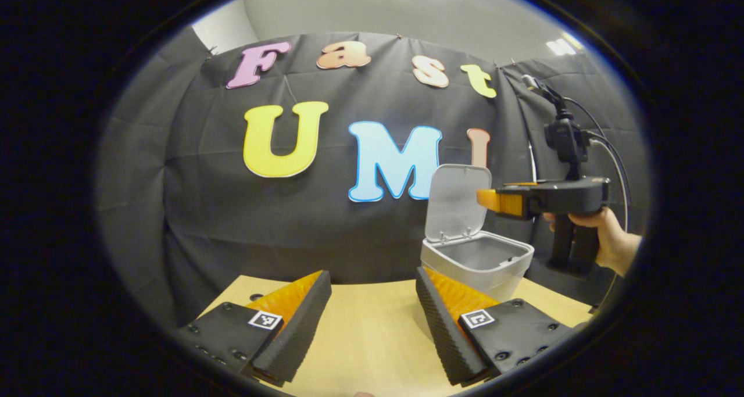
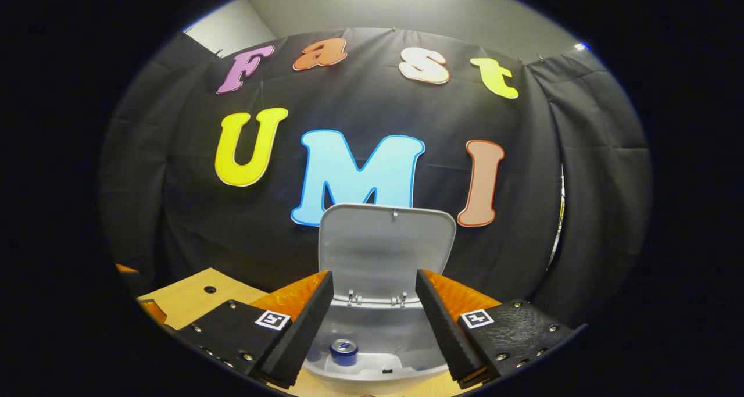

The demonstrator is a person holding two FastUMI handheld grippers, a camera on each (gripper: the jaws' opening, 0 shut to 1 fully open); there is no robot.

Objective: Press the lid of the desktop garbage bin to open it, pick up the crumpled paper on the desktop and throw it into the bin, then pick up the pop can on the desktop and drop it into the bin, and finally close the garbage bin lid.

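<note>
The white desktop bin [image 1: 474,269] stands at the back right of the wooden table, its lid [image 1: 456,202] raised upright. A hand [image 1: 610,240] holds my right gripper [image 1: 487,200] level above the bin's open mouth. From the right gripper view I look down into the bin [image 2: 372,369]. A blue pop can [image 2: 343,351] lies inside it, below the raised lid [image 2: 386,246]. My right gripper [image 2: 374,275] is open with nothing between its fingers. My left gripper [image 1: 372,275] is open over the table, left of the bin, and holds nothing.
The light wooden table [image 1: 372,339] runs up to the black cloth wall behind it. A small round hole [image 2: 210,289] sits in the tabletop left of the bin. Cables [image 1: 610,147] hang from the right gripper's handle.
</note>
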